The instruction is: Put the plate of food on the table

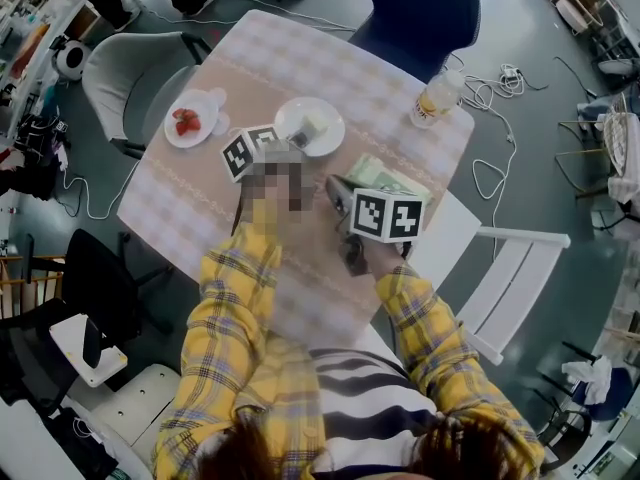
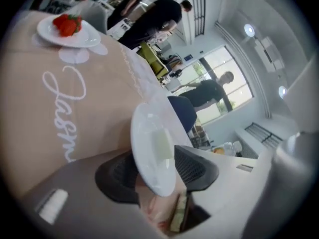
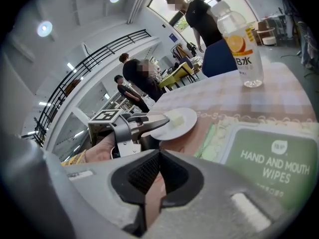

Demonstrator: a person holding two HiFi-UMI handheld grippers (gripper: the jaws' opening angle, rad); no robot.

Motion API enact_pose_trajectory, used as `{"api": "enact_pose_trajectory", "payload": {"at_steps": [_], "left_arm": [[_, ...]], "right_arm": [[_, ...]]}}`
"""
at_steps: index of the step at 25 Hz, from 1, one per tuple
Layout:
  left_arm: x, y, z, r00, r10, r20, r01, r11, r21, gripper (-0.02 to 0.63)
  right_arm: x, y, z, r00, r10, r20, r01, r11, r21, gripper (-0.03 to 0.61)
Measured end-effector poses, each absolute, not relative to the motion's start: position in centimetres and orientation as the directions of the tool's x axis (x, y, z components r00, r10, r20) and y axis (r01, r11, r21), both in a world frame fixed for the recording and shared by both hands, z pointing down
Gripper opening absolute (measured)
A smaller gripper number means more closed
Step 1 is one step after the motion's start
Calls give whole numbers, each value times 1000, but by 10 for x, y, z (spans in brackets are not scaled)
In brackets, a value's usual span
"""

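Note:
A white plate [image 1: 310, 125] with a pale slab of food sits on the checked tablecloth [image 1: 330, 78] near the table's middle. My left gripper [image 1: 292, 148] is at the plate's near-left rim. In the left gripper view the plate [image 2: 152, 153] stands edge-on between the two pads, and the jaws are apart around its rim. The right gripper view shows the left gripper [image 3: 154, 121] with one finger above and one below the rim of the plate [image 3: 174, 124]. My right gripper [image 1: 335, 186] hovers just right of the plate, and its jaws [image 3: 152, 183] are shut on nothing.
A second plate with strawberries [image 1: 190, 120] lies at the table's left. A green pack of wipes [image 1: 385, 176] lies under my right gripper. A bottle of orange drink [image 1: 437, 96] stands at the right corner. Chairs ring the table: grey [image 1: 125, 83], blue [image 1: 415, 8], white [image 1: 510, 278].

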State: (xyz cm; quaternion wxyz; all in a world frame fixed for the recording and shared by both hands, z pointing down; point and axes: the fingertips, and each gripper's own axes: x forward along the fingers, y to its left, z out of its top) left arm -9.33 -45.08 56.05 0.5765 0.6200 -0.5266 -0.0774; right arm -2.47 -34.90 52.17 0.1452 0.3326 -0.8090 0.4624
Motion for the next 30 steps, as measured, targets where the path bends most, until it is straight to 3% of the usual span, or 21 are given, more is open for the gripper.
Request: {"api": "enact_pose_trajectory", "payload": {"at_steps": [4, 9, 13, 17, 20, 24, 26, 29, 30], "left_arm": [[-87, -444, 563, 434, -647, 626, -775, 86, 626, 232], [-92, -438, 566, 350, -592, 726, -915, -50, 400, 286], [-99, -434, 571, 257, -603, 755, -965, -113, 238, 318], [-104, -430, 569, 224, -653, 723, -972, -99, 212, 321], [-117, -423, 573, 145, -667, 731, -989, -109, 97, 341], [-128, -421, 561, 74, -739, 669, -995, -100, 0, 355], [-131, -413, 548, 84, -779, 622, -996, -71, 46, 309], [-125, -395, 527, 132, -824, 552, -988, -67, 136, 101], [-122, -388, 522, 142, -835, 531, -987, -77, 142, 58]], "right_arm": [[-27, -348, 521, -736, -403, 544, -673, 353, -650, -3], [-29, -346, 521, -742, -399, 539, -666, 349, -659, -3], [-33, -344, 521, -748, -392, 536, -660, 353, -663, -3], [-35, -343, 522, -747, -389, 539, -662, 357, -659, -3], [-36, -340, 523, -745, -388, 544, -665, 358, -656, -3], [-38, -337, 523, -745, -393, 540, -665, 365, -652, -3], [-39, -335, 522, -745, -396, 537, -665, 380, -642, -3], [-39, -331, 522, -747, -401, 529, -662, 383, -644, -3], [-38, -330, 522, -748, -405, 526, -660, 379, -648, -4]]}}
